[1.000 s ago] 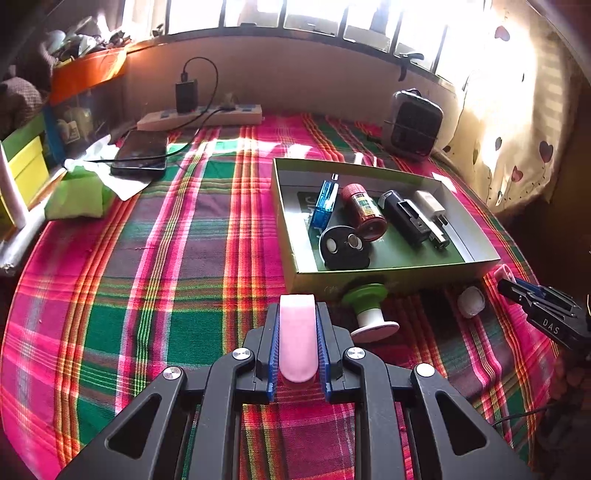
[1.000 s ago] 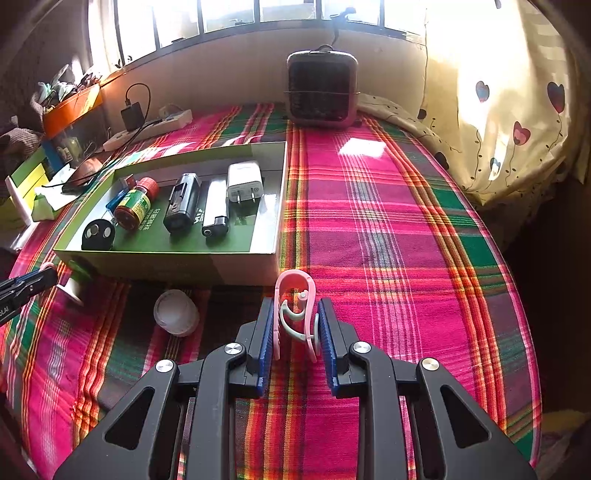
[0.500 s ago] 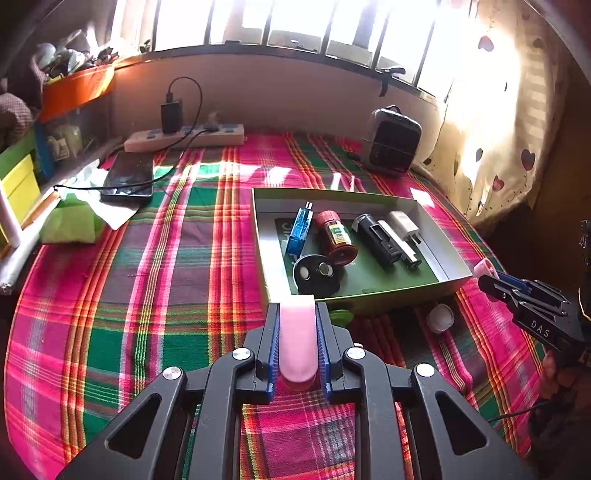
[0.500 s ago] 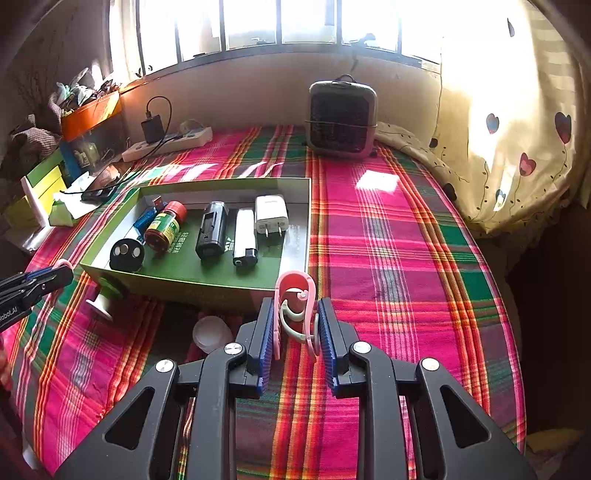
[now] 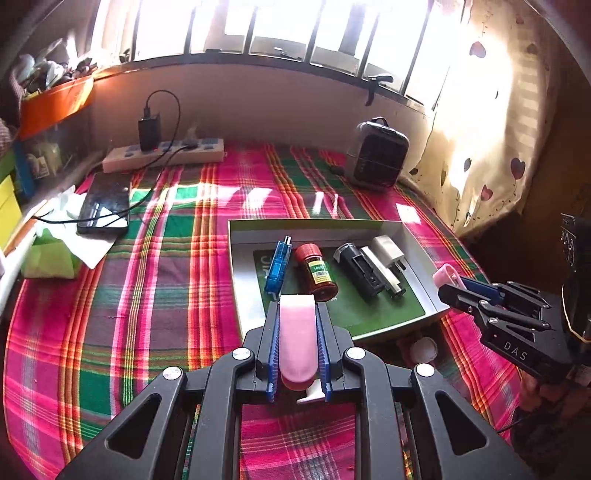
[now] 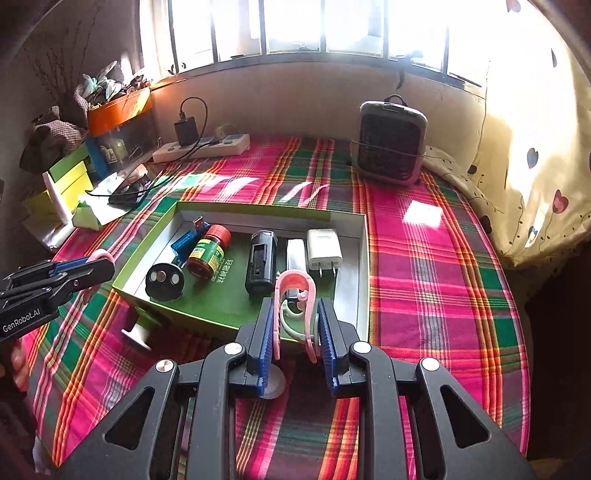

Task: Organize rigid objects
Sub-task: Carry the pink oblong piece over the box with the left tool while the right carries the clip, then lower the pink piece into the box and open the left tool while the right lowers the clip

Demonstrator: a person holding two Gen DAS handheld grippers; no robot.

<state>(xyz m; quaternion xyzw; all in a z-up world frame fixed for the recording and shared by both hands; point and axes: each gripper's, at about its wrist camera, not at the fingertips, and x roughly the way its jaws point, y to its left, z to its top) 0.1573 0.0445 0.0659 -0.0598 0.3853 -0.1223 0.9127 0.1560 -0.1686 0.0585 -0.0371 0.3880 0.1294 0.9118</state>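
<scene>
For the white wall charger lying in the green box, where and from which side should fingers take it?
Grip the white wall charger across its two flat long sides, coming from above. It lies flat in the green box, prongs toward the camera, with a silver bar close on its left, so that finger must slip into a narrow gap.

Barred window (image 6: 295, 26) along the far wall, blown out with daylight, pale wall (image 5: 258, 96) beneath, cream heart-print curtain (image 6: 535, 166) at right, pink-and-green plaid cloth (image 6: 436, 258) over the surface, sun patches on it, cluttered shelves (image 6: 110, 110) at left
</scene>
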